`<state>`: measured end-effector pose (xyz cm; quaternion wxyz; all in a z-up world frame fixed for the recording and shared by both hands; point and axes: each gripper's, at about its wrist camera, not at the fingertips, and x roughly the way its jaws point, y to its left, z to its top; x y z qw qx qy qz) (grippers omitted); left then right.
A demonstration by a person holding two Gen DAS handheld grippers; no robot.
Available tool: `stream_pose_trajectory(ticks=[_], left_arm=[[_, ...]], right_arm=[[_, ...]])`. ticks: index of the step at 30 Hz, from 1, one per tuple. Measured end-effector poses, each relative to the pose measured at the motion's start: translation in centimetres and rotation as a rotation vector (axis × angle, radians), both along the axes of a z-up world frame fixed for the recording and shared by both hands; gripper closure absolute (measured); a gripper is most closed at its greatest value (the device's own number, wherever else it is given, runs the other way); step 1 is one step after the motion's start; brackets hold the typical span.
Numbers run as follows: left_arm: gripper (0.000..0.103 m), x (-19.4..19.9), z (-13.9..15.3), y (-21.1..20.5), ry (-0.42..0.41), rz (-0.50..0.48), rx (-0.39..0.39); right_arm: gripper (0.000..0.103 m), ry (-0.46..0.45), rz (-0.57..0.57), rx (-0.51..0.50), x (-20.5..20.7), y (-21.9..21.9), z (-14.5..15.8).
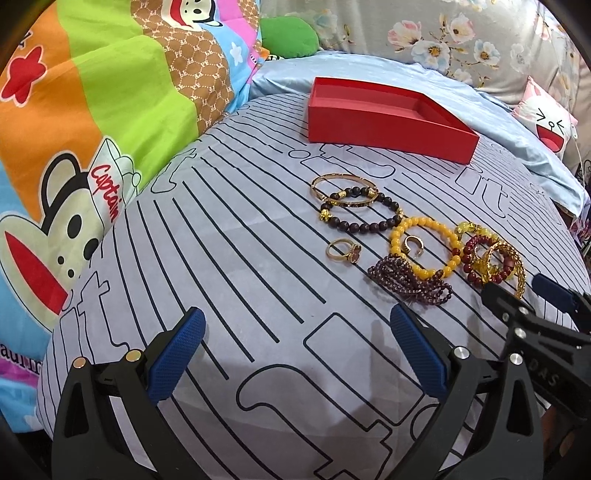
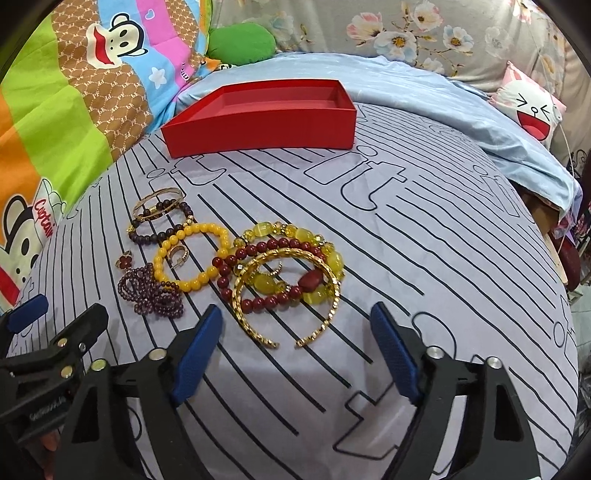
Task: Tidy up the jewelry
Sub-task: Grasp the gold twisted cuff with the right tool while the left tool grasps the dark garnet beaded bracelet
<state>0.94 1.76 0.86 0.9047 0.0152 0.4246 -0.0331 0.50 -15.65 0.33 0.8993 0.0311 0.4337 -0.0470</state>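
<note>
An empty red box (image 1: 388, 125) (image 2: 266, 122) stands at the far side of the striped bedsheet. Jewelry lies in front of it: a gold bangle (image 1: 343, 190) (image 2: 159, 203), a dark bead bracelet (image 1: 364, 218) (image 2: 155, 230), a yellow bead bracelet (image 1: 424, 245) (image 2: 192, 258), a gold ring (image 1: 341, 251) (image 2: 123, 261), a purple bead strand (image 1: 410, 282) (image 2: 151, 290), a red bead bracelet (image 2: 273, 273) and a gold open cuff (image 2: 291, 295). My left gripper (image 1: 295, 350) is open and empty, short of the pile. My right gripper (image 2: 295, 347) is open, just short of the cuff.
A cartoon monkey quilt (image 1: 92, 129) is bunched on the left. A light blue sheet (image 2: 424, 96) and floral pillows (image 2: 406, 29) lie behind the box. A green cushion (image 2: 240, 42) sits at the back. The bed edge drops off at the right (image 2: 561, 258).
</note>
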Motion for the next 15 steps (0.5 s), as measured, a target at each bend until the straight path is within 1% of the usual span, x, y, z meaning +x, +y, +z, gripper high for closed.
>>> stream_pose_trajectory(ticks=[2, 4, 5, 11, 15], left_arm=[[0.007, 0.0, 0.0, -0.1, 0.001, -0.004, -0.006], [0.007, -0.1, 0.0, -0.2, 0.005, -0.009, -0.012], [0.007, -0.1, 0.0, -0.3, 0.007, -0.011, -0.015], [0.007, -0.3, 0.2, -1.0, 0.006, -0.031, -0.025], [0.007, -0.1, 0.4, -1.9, 0.014, -0.049, -0.046]], right_arm=[[0.036, 0.005, 0.003, 0.005, 0.3, 0.1, -0.1], [0.044, 0.008, 0.007, 0.007, 0.4, 0.1, -0.3], [0.046, 0.005, 0.010, 0.009, 0.4, 0.2, -0.3], [0.046, -0.016, 0.004, 0.021, -0.1, -0.2, 0.1], [0.046, -0.023, -0.019, 0.008, -0.9, -0.9, 0.5]])
